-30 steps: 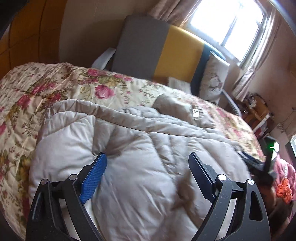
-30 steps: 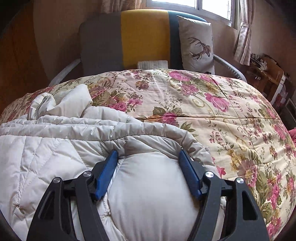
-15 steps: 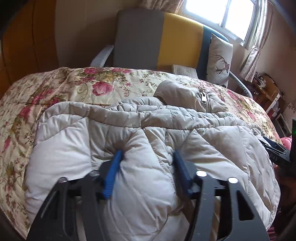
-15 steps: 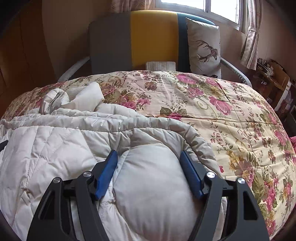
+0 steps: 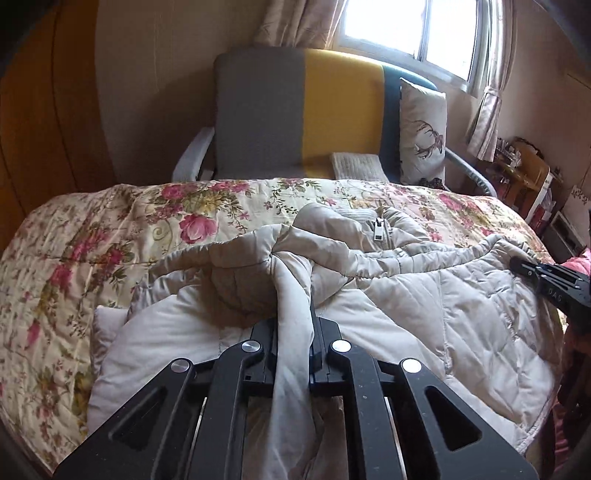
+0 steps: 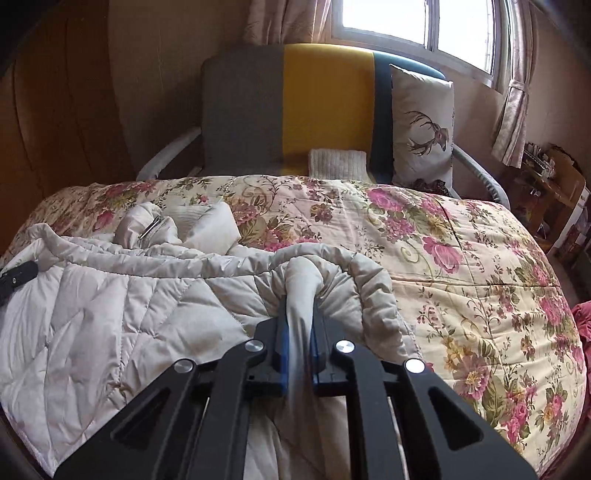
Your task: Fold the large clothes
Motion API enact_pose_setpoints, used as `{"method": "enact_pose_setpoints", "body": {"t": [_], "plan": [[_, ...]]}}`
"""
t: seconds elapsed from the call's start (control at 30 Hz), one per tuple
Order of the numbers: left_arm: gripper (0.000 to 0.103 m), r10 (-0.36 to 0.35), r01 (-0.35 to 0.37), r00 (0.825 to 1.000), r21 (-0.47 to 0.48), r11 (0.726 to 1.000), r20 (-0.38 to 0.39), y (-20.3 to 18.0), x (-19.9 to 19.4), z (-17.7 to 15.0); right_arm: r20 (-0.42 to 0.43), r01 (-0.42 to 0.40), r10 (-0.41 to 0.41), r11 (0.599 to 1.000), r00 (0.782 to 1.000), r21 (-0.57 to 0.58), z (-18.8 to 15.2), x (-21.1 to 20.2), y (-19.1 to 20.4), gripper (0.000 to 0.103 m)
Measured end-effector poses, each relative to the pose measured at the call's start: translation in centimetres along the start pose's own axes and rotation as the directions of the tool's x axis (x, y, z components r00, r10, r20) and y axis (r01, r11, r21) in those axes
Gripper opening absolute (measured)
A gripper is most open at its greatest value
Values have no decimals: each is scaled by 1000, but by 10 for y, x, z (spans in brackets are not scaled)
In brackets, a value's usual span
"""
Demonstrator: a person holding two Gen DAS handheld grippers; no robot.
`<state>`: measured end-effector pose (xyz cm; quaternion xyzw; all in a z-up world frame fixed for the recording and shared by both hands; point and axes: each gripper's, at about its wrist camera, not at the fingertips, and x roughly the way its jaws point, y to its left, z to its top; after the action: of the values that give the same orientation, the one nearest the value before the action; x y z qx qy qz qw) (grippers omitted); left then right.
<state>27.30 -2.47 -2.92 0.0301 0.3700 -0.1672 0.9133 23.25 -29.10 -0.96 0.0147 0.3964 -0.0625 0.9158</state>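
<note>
Where quilted beige jacket (image 5: 424,295) lies spread over near edge of bed, floral bedspread (image 5: 92,251) beneath: left gripper (image 5: 293,325) closing, clamped on pinched jacket fold; right gripper (image 6: 297,325) clamped on jacket's right hem. Writing: partial characters on right gripper body, not legible. Beyond far edge: grey-yellow armchair (image 6: 258,110), deer-print cushion (image 6: 421,125). Window (image 6: 406,18), curtains.

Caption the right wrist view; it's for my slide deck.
Right gripper pinching the near edge of a beige padded coat spread on a floral quilt.
</note>
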Motion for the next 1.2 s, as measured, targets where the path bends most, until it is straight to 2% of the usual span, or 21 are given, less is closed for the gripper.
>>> {"method": "enact_pose_setpoints", "body": {"t": [0.13, 0.23, 0.3, 0.37, 0.43, 0.5, 0.57, 0.6, 0.67, 0.73, 0.8, 0.9, 0.93, 1.0, 1.2], "plan": [[7, -6, 5, 999, -27, 1000, -33, 7, 29, -1, -33, 9, -8, 999, 999, 46, -6, 31, -6, 7], [8, -5, 5, 999, -3, 1000, -38, 6, 47, -1, -33, 46, -44, 998, 998, 51, -9, 47, -6, 9], [12, 5, -4, 999, 17, 1000, -33, 5, 54, -3, -42, 75, -73, 997, 996, 36, -12, 58, -6, 17], [28, 14, -14, 1000, 27, 1000, -17, 10, 62, -12, -53, 59, -56, 997, 997, 51, -16, 69, -10, 24], [36, -25, 25, 1000, -31, 999, 4, 24, 65, -21, -56, 31, -26, 996, 998, 87, -18, 74, -17, 29], [39, -92, 93, 996, -89, 992, 12, 36, 61, -23, -52, 23, -19, 996, 998, 83, -20, 73, -17, 33], [40, -123, 121, 992, -131, 984, -10, 43, 51, -22, -35, 20, -17, 997, 999, 79, -22, 71, -16, 35], [41, -123, 119, 992, -152, 981, -19, 45, 43, -20, -28, 18, -16, 996, 999, 82, -23, 69, -17, 37], [54, -118, 117, 993, -165, 979, 0, 44, 23, -17, -17, 19, -17, 996, 1000, 89, -23, 68, -18, 40], [63, -42, 46, 998, -112, 993, 42, 42, 4, -13, -5, 22, -22, 996, 1000, 89, -24, 66, -17, 44], [63, 66, -63, 997, -65, 996, 46, 44, 3, -12, 8, 30, -31, 995, 999, 90, -24, 63, -17, 51], [62, 121, -121, 993, -59, 991, 2, 62, 20, -16, 13, 30, -31, 995, 999, 92, -23, 62, -17, 55], [57, 133, -133, 991, -71, 989, -11, 71, 27, -17, 10, 31, -33, 995, 999, 90, -23, 62, -17, 55], [55, 143, -144, 990, -85, 986, -12, 81, 37, -25, 4, 39, -40, 996, 999, 83, -23, 64, -15, 57], [55, 94, -95, 995, -124, 988, -15, 95, 59, -39, -16, 39, -38, 996, 999, 76, -22, 71, -14, 61]]}}
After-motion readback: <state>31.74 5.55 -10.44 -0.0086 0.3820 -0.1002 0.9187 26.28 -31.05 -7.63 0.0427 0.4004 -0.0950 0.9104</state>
